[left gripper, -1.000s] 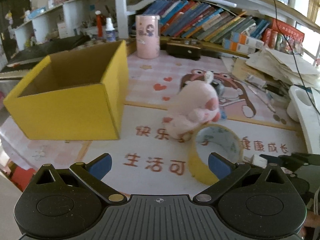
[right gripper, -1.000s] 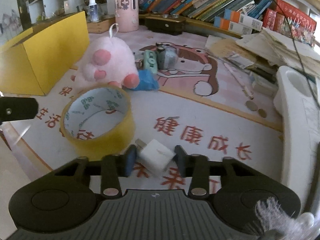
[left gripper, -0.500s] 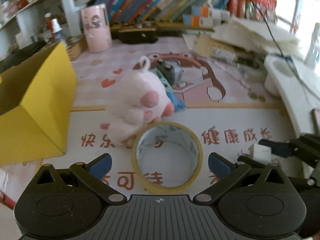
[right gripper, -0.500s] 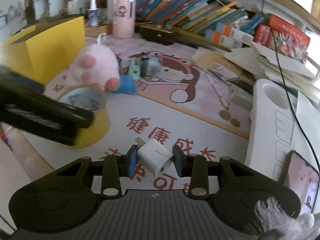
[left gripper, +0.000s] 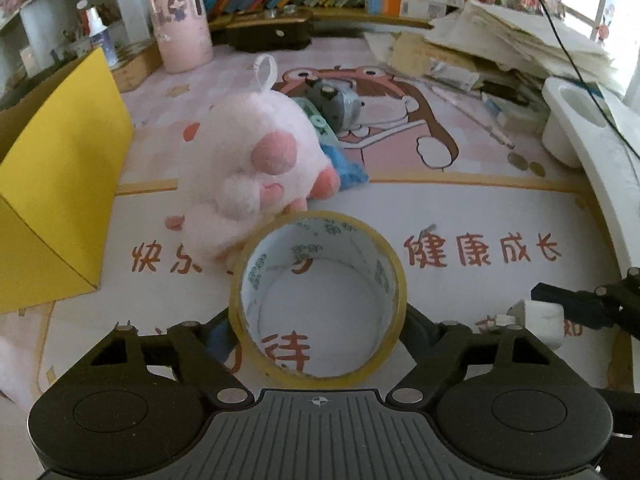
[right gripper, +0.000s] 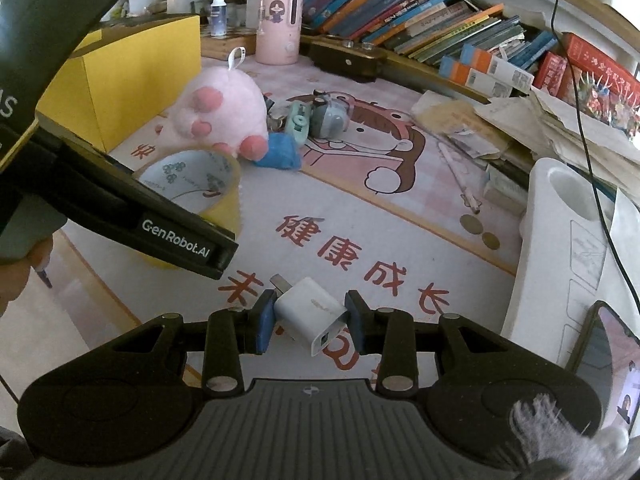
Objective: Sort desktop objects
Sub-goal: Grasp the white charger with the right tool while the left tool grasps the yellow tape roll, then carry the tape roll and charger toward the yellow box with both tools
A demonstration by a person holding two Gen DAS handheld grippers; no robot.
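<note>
While left claw has just been closing around tape roll | plush paw touching roll may be dragged | right claw clamped on white charger

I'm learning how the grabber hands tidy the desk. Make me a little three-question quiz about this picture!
1. True or false: the right gripper is shut on a white charger plug.
2. Which thing sits between the left gripper's jaws?
A. yellow tape roll
B. pink plush paw
C. yellow box
3. Fill in: the plush paw touches the tape roll's ____ rim.

Key: 1 true; 2 A; 3 far.
</note>
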